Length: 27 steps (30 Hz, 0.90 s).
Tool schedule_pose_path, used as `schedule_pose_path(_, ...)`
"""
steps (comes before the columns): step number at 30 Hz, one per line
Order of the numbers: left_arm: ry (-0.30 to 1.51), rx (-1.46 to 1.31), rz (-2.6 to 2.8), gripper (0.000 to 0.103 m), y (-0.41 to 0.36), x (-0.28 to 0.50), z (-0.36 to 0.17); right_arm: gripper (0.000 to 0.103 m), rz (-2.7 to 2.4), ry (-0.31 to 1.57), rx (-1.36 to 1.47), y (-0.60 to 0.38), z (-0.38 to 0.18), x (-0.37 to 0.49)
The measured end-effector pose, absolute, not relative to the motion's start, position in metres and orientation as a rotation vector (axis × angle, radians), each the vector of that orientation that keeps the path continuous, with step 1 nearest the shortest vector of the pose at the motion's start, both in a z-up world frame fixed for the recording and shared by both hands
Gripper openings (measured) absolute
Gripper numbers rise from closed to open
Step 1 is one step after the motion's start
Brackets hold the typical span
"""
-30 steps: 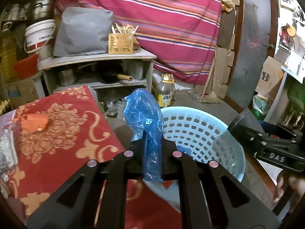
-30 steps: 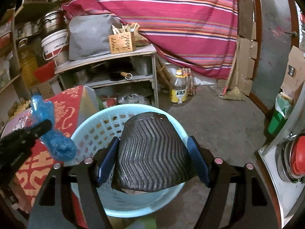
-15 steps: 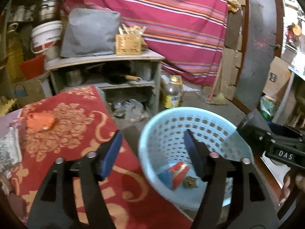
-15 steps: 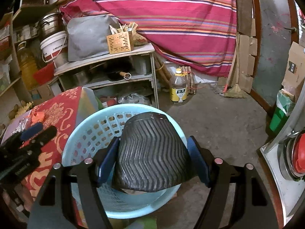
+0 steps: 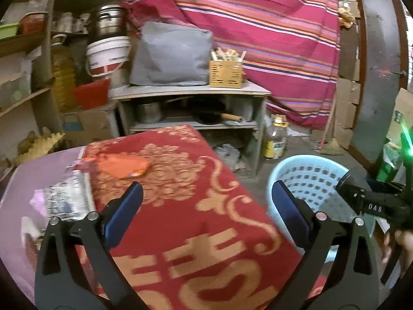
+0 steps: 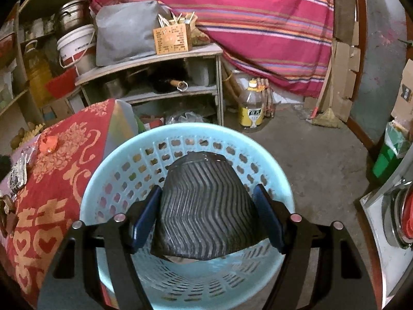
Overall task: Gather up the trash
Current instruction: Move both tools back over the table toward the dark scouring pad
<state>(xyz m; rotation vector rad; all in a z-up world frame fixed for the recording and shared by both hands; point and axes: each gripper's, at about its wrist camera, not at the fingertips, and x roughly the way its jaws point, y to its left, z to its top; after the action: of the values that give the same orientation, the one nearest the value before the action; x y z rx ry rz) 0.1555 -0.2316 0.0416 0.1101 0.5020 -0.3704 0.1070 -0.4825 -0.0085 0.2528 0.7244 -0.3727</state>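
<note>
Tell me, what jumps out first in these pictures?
The pale blue basket on the floor, with the right gripper holding a ribbed black cup over it. Beside it is a table under a red and gold cloth, with an orange wrapper lying on it.

One blue basket (image 6: pixel 180 139), one black ribbed cup (image 6: pixel 204 206), one orange wrapper (image 5: pixel 121 165)

black ribbed cup (image 6: pixel 204 206) | tilted over blue basket (image 6: pixel 124 155) | clamped
</note>
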Motion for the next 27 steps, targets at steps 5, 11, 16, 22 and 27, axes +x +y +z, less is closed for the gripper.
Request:
schedule_pose_path(5,0.507,0.102,-0.309,0.097,-0.187,0.157,0.046,0.073,-0.397,0.769,0.288,-0.481,-0.020,0.118)
schedule_pose_path(11,0.508,0.099,-0.218,0.097,-0.125,0.158,0.050,0.085,-0.445,0.734,0.227,-0.456,-0.001,0.120)
schedule_pose_path(16,0.523,0.092,-0.156,0.097,-0.076,0.158,0.047,0.085,-0.389,0.667,0.180,-0.417,0.027,0.117)
schedule_pose_path(22,0.561,0.075,-0.098,0.097,-0.029,0.154,0.036,0.086,-0.283,0.622,0.108,-0.354,0.044,0.124)
schedule_pose_path(27,0.617,0.027,-0.076,0.097,0.003,0.153,0.021,0.086,-0.215,0.638,0.109,-0.315,0.038,0.137)
